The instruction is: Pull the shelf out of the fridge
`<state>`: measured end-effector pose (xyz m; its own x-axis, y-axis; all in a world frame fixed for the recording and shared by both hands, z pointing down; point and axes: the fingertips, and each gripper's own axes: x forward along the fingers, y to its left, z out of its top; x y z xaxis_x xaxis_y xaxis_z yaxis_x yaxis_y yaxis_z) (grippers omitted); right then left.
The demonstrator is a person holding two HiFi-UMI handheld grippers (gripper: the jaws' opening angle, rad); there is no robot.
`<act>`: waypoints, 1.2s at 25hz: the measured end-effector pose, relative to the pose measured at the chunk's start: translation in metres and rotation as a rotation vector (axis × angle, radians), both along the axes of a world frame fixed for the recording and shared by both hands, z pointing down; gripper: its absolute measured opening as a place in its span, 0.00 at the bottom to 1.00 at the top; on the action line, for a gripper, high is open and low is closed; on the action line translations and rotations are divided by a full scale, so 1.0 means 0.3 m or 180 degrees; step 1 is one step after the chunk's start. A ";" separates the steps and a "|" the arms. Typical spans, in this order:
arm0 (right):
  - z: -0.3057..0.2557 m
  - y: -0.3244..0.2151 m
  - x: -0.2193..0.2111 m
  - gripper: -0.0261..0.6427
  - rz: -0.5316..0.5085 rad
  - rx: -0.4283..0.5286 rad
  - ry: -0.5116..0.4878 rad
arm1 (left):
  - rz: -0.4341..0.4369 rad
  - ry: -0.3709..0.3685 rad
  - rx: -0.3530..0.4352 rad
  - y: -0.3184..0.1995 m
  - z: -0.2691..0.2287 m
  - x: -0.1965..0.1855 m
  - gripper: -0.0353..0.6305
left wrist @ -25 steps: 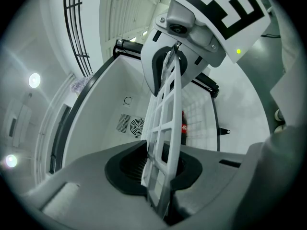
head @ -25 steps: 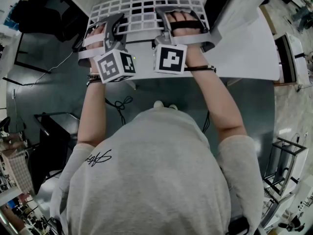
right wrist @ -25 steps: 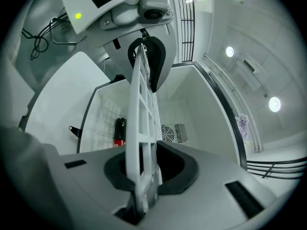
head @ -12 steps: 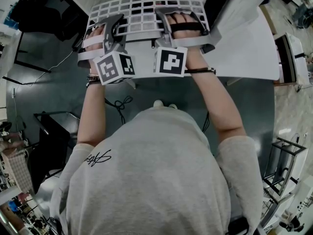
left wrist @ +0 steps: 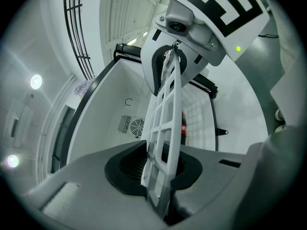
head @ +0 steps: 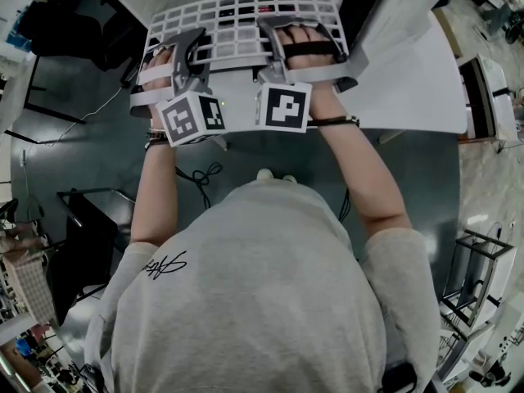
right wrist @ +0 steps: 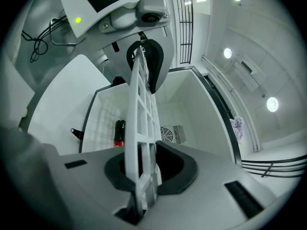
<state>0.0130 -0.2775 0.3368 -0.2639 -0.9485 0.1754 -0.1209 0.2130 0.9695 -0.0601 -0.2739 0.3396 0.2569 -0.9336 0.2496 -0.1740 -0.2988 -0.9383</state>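
Observation:
The white grid shelf juts from the open fridge at the top of the head view, roughly level. My left gripper is shut on its front edge at the left, and my right gripper is shut on the same edge at the right. In the left gripper view the shelf runs edge-on between the pads of the left gripper. The right gripper view shows the shelf clamped by the right gripper in the same way. Beyond it lies the white fridge cavity.
A dark bottle with a red label stands inside the fridge by the back wall, near a round fan vent. The white fridge door hangs open at the right. Cables lie on the dark floor, and a black stand is at the left.
Both grippers and the shelf have shifted a little toward the person. The grips on the front edge look unchanged.

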 end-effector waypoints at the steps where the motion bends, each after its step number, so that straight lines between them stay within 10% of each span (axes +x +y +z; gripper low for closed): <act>1: 0.000 0.001 0.000 0.11 0.0001 0.0000 -0.0001 | 0.0003 -0.0001 0.0012 0.000 -0.002 0.000 0.13; 30: 0.000 0.052 -0.008 0.11 -0.0024 -0.0025 -0.0013 | 0.0006 0.0006 0.0004 0.051 0.004 -0.006 0.14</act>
<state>0.0107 -0.2619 0.3368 -0.2718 -0.9450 0.1817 -0.1233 0.2215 0.9673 -0.0620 -0.2586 0.3407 0.2590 -0.9335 0.2479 -0.1751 -0.2978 -0.9384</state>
